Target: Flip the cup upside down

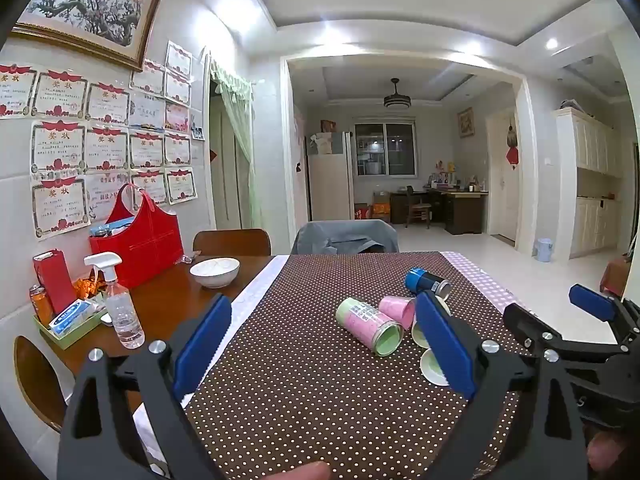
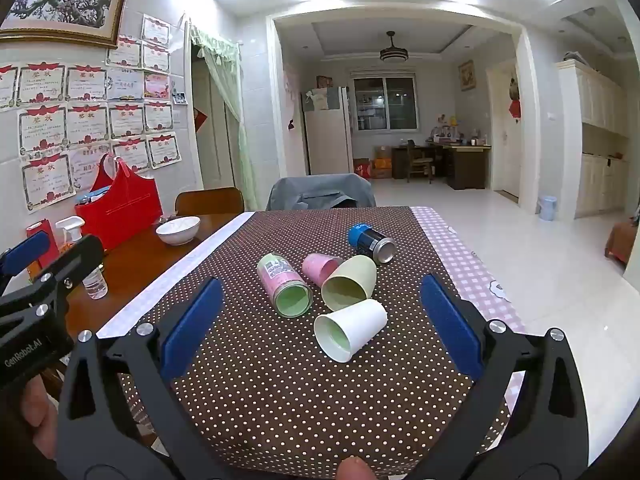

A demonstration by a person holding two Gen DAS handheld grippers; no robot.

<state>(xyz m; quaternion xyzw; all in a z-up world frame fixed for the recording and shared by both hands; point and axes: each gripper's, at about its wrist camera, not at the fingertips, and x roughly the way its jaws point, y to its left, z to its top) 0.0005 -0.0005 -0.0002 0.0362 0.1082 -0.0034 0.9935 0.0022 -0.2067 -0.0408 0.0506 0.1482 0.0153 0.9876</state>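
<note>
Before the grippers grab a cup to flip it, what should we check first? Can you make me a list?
1. Right gripper open wide enough: ok, both blue pads far apart.
2. Left gripper open and holding nothing: ok.
3. White cup within easy reach: ok, it lies on its side nearest the right gripper, mouth toward the camera.
4. Room around it: not ok, the cream cup lies right behind, maybe touching.
5. Pink cup, pink-green can and blue can out of the way: ok, all farther back.
6. Clear spot on the dotted tablecloth to set it down: ok.
</note>
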